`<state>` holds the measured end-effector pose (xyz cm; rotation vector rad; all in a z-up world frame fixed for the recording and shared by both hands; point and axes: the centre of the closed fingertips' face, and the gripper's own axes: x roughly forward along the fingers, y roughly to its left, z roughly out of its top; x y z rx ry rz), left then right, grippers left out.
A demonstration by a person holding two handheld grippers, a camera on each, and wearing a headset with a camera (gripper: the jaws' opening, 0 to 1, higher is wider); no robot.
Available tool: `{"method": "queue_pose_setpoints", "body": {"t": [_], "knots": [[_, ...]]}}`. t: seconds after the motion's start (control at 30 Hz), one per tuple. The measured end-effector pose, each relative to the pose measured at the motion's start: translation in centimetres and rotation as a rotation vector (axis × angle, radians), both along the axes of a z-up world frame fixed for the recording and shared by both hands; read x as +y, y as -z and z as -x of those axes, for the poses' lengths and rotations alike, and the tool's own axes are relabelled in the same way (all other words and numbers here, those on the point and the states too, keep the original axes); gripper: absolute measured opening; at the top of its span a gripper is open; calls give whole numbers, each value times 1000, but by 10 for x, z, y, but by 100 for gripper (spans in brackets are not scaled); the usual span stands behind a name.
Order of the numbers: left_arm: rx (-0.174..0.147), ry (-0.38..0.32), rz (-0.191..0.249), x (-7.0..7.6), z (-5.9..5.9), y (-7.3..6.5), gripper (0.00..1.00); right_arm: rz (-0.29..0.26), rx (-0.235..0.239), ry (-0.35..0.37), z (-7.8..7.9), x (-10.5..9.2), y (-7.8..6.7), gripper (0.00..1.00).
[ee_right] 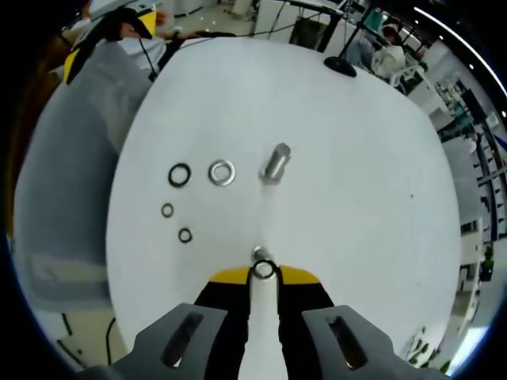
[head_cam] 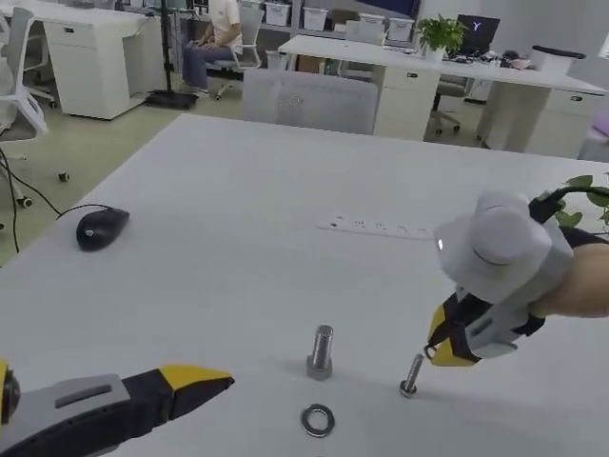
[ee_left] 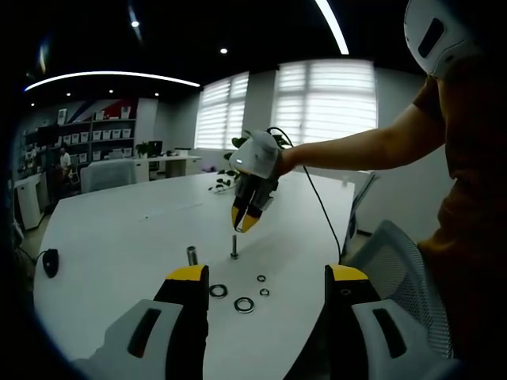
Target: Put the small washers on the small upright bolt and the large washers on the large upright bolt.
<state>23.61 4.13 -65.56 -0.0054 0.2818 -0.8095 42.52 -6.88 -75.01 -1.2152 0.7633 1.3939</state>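
Left gripper [ee_left: 267,274] low, jaws wide apart, empty. Right gripper [head_cam: 438,350] pinched on small washer [ee_right: 255,271], just above small bolt [head_cam: 411,375]. Large washer [head_cam: 305,420] flat beside large bolt [head_cam: 322,352].

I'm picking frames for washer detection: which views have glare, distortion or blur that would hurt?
Head view: even light, slightly soft, large washer readable. Left gripper view: blown-out windows, dark ceiling, strong fisheye bend, loose washers tiny. Right gripper view: table nearly washed-out white, edges curved, yet the small washer in the right hand-held gripper looks sharp.
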Motion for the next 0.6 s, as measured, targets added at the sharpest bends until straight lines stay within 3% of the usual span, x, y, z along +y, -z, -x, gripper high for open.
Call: {"method": "queue_pose_setpoints", "body": {"t": [0.6], "knots": [[18, -13, 11, 5, -3, 6, 58, 36, 23, -23, -5, 5, 17, 12]]}}
